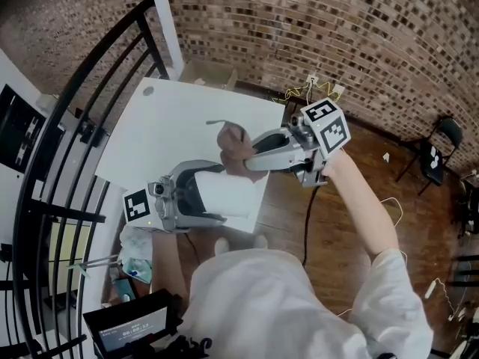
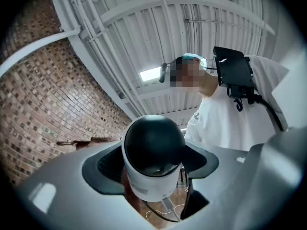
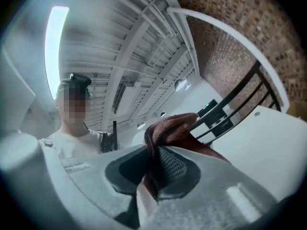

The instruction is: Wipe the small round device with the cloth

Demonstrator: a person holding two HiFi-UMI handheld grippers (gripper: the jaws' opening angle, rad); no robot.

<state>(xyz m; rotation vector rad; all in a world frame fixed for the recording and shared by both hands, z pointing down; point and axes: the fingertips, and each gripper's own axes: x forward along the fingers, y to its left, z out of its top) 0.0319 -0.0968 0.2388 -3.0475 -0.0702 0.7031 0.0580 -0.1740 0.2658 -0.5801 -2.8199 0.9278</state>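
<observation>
Head view: left tongs (image 1: 213, 193) grasp the half-hidden device (image 2: 152, 150); right tongs (image 1: 251, 157) clench the cloth (image 1: 233, 144).

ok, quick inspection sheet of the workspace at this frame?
Surface: white table, mostly bare; one thin grey item on it, unidentifiable.
Job's things: small round device, white with black dome, held up off the table; brown-red cloth close by, contact unclear.
Clutter: pale bundle and small screen at lower left; cardboard box behind the table.
Grippers: left gripper shut on the device; right gripper shut on the cloth.
Cables: black cable hangs below the right gripper; white cable on the wood floor.
Surroundings: brick wall, black railing, black chair.
</observation>
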